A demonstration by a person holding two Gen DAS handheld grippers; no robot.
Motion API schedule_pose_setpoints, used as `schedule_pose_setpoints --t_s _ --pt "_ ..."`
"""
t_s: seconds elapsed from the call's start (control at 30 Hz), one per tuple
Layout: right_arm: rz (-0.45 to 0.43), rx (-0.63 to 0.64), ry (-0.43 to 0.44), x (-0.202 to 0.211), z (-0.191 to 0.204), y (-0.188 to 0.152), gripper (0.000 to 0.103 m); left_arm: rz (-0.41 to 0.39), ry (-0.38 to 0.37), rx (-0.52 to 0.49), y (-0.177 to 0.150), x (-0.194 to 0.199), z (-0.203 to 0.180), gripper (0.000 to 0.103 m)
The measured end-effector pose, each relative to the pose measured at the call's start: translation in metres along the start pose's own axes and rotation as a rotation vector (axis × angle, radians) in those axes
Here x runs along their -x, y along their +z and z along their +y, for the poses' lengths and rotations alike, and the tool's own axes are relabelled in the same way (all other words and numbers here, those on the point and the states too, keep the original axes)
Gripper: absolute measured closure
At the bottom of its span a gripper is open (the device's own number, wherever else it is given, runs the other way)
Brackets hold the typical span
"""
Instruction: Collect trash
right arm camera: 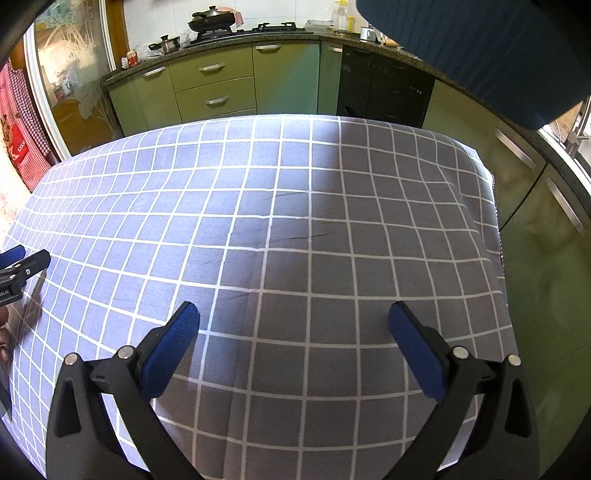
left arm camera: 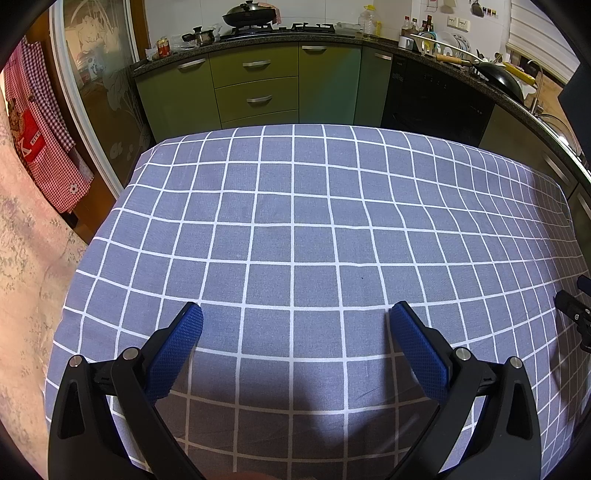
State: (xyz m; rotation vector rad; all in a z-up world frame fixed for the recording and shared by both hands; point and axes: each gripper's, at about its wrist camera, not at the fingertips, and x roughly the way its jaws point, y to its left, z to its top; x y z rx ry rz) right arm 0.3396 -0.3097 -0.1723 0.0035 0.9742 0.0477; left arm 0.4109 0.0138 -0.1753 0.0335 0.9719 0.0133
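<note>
No trash shows on your table [left arm camera: 295, 221]. Left gripper [left arm camera: 295, 314] and right gripper [right arm camera: 293, 312]: jaws spread, empty. Dark bin-like shape [right arm camera: 480, 55] at 1 o'clock, possibly.

A home kitchen: green cabinets [left arm camera: 255, 88] with drawers run across the top of the frame under a dark countertop [left arm camera: 288, 38], a lidded wok [left arm camera: 249, 14] on the gas stove [left arm camera: 280, 29], a dish rack [left arm camera: 443, 40] upper right, aprons [left arm camera: 40, 122] hanging at left.
</note>
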Motion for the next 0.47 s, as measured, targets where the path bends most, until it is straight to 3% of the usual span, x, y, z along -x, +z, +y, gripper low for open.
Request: schedule_pose_setpoints --t_s 0.47 --pt "0.0 0.0 0.0 -0.0009 -0.0013 0.0002 0.005 0.001 -0.002 0.0 0.0011 0.0034 0.0004 0.003"
